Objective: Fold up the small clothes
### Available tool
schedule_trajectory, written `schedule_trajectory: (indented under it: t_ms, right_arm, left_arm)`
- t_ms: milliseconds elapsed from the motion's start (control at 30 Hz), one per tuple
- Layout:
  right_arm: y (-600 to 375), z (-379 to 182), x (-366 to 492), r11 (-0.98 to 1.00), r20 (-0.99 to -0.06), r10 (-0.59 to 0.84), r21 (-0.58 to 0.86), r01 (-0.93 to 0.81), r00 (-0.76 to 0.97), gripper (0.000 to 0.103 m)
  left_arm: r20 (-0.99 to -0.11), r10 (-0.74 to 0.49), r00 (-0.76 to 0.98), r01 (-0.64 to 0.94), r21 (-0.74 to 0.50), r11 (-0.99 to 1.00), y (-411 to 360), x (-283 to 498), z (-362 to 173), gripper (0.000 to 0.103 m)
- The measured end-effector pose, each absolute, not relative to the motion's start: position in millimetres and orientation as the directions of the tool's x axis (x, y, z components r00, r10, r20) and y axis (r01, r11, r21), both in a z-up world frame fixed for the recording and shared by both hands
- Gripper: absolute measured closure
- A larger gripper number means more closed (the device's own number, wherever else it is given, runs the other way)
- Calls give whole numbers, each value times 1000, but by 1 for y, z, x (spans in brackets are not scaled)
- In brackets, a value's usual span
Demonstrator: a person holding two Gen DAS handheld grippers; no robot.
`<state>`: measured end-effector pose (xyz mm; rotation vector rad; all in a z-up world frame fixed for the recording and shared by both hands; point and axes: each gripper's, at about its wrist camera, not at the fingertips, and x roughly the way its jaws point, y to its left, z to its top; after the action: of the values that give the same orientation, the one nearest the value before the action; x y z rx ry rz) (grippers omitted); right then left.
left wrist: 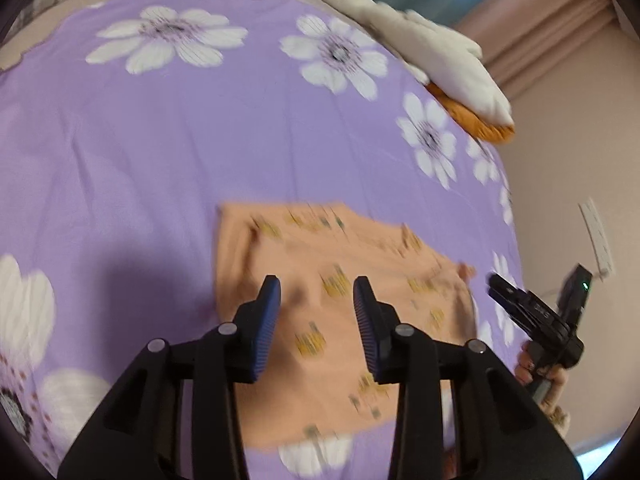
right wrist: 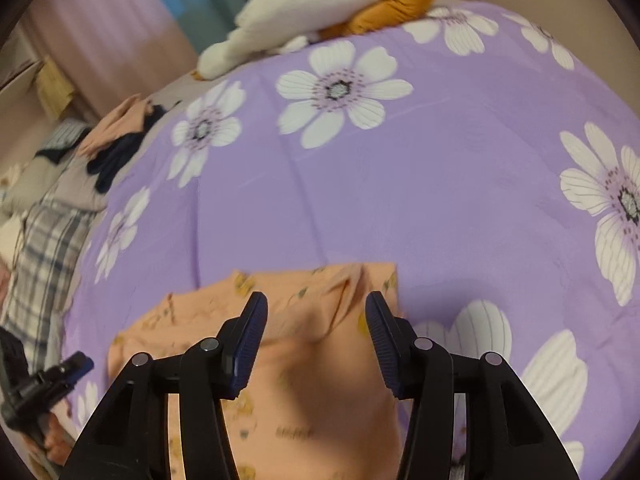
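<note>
A small peach garment with yellow prints point(left wrist: 340, 280) lies folded and flat on the purple flowered bedsheet point(left wrist: 160, 140). My left gripper point(left wrist: 317, 286) is open and empty, hovering above the garment's near part. My right gripper point(right wrist: 316, 300) is open and empty, above the same garment point(right wrist: 312, 380) near its far edge. In the left wrist view the right gripper point(left wrist: 494, 282) shows at the garment's right side, held by a hand. In the right wrist view the left gripper point(right wrist: 80, 360) shows at the lower left.
A white and orange plush goose point(left wrist: 440, 52) lies along the bed's far edge; it also shows in the right wrist view point(right wrist: 320, 4). A pile of peach, dark and plaid clothes point(right wrist: 100, 148) lies at the bed's left side. A wall point(left wrist: 568, 160) borders the bed.
</note>
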<state>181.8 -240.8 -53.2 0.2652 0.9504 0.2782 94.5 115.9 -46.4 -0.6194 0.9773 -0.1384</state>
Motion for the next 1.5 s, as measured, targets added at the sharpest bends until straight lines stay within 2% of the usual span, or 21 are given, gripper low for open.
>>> schedule_trajectory:
  t_ms: [167,333,433,800,1000,1167,1300,1400,1500]
  right_arm:
    - [-210,-79,168,912,-792,410,345,-223,453,53]
    - [-194,-96,189,918,-811,394,324,-228,432,55]
    - [-186,-99,200,916,-808,398,325,-236,435,55]
    - [-179,-94,239,895,-756,445,386,-222,480,55]
    - [-180,-93,263,904,-757,424,383,-190,497,55]
    - [-189,-81,262,915,-753,399,362,-177,524,55]
    - [-202,-72,248,941,-764,337,290,-173,550,55]
    - [-223,-75,245,947,-776,318,291,-137,546,55]
    - [-240,-82,247,952,-796,295,291,-92,528,55]
  left_arm:
    - [-733,-485,477,-116,-599,792,85,83,-69,74]
    - [-766,-454,455,-163,-573,803,80,100,-90,76]
    - [-743,-471,475,-178,-606,776,86,109,-96,76]
    - [-713,-421,561,-190,-605,773,110,163,-101,76]
    - [-704,-386,597,-214,-603,768,127,188,-91,76]
    - [-684,-361,634,-211,-601,771,140,184,-68,69]
    - [-682,-347,643,-168,-569,805,140,168,-59,35]
    - [-736,-280,616,-205,-493,845,142,158,-63,32]
    - [-752,-261,605,-242,-486,840,154,146,-70,31]
